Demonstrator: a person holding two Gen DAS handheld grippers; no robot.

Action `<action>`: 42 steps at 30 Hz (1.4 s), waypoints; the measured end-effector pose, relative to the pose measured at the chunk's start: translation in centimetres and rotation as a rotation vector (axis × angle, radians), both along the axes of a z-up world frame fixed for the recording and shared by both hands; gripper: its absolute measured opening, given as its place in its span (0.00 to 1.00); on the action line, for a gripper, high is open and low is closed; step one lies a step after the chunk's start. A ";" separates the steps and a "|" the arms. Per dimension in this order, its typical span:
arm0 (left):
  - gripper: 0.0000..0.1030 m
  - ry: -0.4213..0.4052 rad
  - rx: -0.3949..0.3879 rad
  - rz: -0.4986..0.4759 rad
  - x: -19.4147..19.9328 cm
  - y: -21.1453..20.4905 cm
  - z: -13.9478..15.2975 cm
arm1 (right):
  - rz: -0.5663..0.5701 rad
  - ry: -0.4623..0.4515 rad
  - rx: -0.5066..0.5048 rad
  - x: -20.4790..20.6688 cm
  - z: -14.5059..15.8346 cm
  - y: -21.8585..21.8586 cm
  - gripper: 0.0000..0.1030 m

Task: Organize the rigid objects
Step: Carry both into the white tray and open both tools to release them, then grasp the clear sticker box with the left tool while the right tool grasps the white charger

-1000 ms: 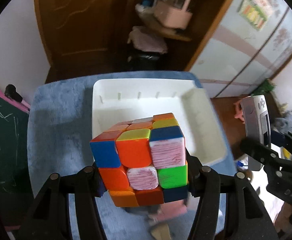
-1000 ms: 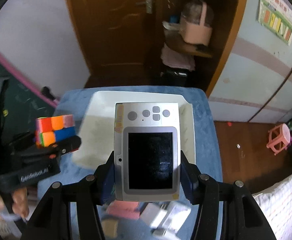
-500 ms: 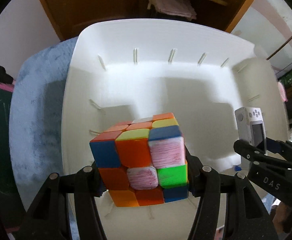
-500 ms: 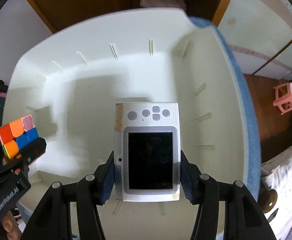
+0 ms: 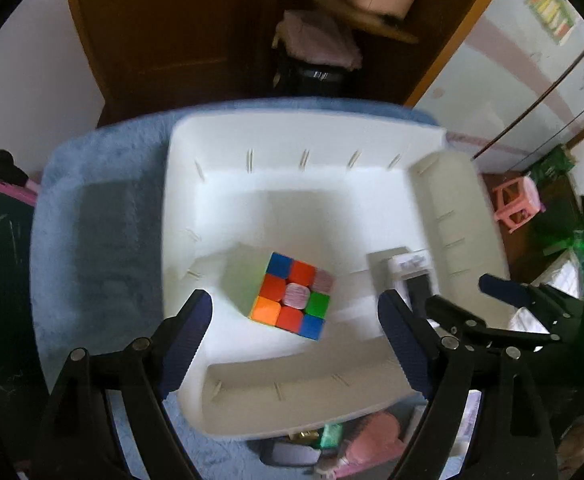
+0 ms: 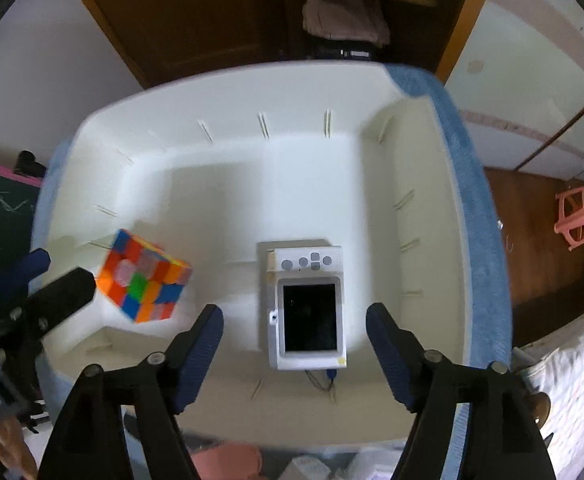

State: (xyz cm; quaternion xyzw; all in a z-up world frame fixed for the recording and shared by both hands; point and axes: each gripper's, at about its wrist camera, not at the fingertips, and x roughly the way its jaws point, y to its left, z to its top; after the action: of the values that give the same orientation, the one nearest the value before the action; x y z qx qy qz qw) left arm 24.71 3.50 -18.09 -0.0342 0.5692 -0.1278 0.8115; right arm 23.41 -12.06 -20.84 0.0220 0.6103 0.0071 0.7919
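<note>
Left gripper (image 5: 294,312): jaws spread, just been opening, nothing pinched; puzzle cube (image 5: 292,295) lying free between and beyond the pads, lower centre of left wrist view, on the floor of the white bin (image 5: 283,136).
Right gripper (image 6: 294,330): jaws spread, just been opening, nothing pinched; small white camera (image 6: 307,304) lying screen-up between the pads, centre of right wrist view, clear of both.
Puzzle cube, right wrist view (image 6: 143,276): centre left, seen corner-on and blurred; settled flat or tipped, cannot tell.
Small white camera, left wrist view (image 5: 406,266): centre right, partly hidden behind the other tool's finger.
White bin: on blue fleece cover (image 5: 91,216); both items inside, well apart, cube toward frame left, camera toward frame right. Slotted walls, no dividers fitted.
Loose items (image 5: 356,440): bottom edge of left wrist view, outside the bin, blurred, unidentified.

Risks, as judged:
- Pad snagging on cube edge or camera body during lift-out, dragging either item out of place.
- Camera cord at its near end catching a finger.
- Two tools close together over the bin; collision likely if both withdrawn toward the middle.
- Bin sliding on soft fleece if its wall is knocked.
</note>
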 end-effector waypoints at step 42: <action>0.84 0.067 0.114 0.129 -25.4 -1.0 -4.8 | 0.337 -0.160 -0.012 -25.7 1.6 -7.4 0.73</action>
State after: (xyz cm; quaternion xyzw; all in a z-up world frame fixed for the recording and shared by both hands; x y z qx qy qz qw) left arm -0.69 2.45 -22.89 -0.0291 0.5988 -0.0414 0.7993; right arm -2.28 -19.50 -19.22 -0.0859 0.5404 0.1374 0.8257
